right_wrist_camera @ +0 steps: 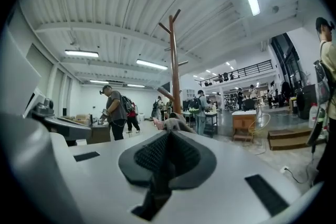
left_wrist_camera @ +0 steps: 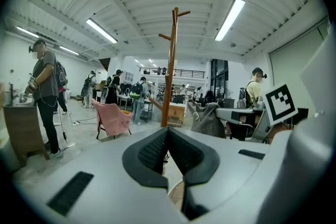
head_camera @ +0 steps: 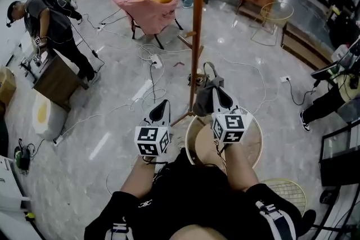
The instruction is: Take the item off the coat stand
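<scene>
The right gripper (head_camera: pixel 218 93) sits just right of center in the head view. Its jaws are pressed together on a grey fabric item (head_camera: pixel 202 103), and a thin strap loop (head_camera: pixel 211 68) stands up above the pinch. In the right gripper view the jaws (right_wrist_camera: pixel 169 136) meet along a dark seam with cloth caught in it, and the grey fabric item (right_wrist_camera: pixel 176 123) bunches at their tip.

The item hangs just right of the coat stand (head_camera: pixel 197 19), a tall orange-brown wooden pole running down the middle of the frame. No view shows whether cloth and pole touch.

The left gripper (head_camera: pixel 162 105) is left of the pole and lower in the frame. In its own view the jaws (left_wrist_camera: pixel 168 136) are closed on each other with nothing between them. The pole (left_wrist_camera: pixel 169 71) rises straight ahead of them and the grey fabric item (left_wrist_camera: pixel 207 120) lies to its right.

A round wicker stool (head_camera: pixel 253 149) stands on the floor under the right gripper. A pink-draped chair (head_camera: pixel 149 11) stands in the upper middle, well apart from the stand.
</scene>
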Tool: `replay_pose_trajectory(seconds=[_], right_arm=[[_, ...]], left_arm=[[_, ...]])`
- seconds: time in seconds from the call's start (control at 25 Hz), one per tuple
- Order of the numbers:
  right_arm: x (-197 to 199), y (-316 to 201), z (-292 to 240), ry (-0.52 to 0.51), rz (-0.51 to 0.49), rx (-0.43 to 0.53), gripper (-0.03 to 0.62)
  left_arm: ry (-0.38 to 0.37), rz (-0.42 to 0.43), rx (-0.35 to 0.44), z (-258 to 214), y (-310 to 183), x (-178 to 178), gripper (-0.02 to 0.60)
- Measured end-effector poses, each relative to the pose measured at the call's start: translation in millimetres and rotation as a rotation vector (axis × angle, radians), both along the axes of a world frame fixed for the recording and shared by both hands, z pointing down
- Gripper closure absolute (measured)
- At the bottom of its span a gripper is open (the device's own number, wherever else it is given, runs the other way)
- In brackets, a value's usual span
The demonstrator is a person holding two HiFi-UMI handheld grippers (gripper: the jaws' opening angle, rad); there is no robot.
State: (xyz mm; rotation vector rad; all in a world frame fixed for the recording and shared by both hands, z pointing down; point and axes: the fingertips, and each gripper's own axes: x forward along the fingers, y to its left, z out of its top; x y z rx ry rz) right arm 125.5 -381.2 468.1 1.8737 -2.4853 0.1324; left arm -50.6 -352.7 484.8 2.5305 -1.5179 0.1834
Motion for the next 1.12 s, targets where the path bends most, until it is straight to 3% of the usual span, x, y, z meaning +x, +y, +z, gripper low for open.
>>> replay_pose_trajectory(seconds=[0.24,0.48,0.68,1.12], right_arm=[[17.5,10.5,31.5,-0.027,0.050,-0.075,0.568],[29.2,13.6,31.9,-0.025,0.058,-0.066,0.568],[25.8,20.7,26.2,0.039,0.074,-0.045,0.568],[27.4,32.9,29.2,0.008,0.083,-0.039,0.568]], left_arm=[[-0.009,0.027,0.003,-2.1,12.2,8.6,0.566],[-0.016,0.039,0.012,-3.5,14.0,21.2,0.566],[-0.018,0.050,0.017,-6.9,19.3,22.5,0.566],[-0.023,0.046,0.026,-0.6,29.1,18.1,0.566]])
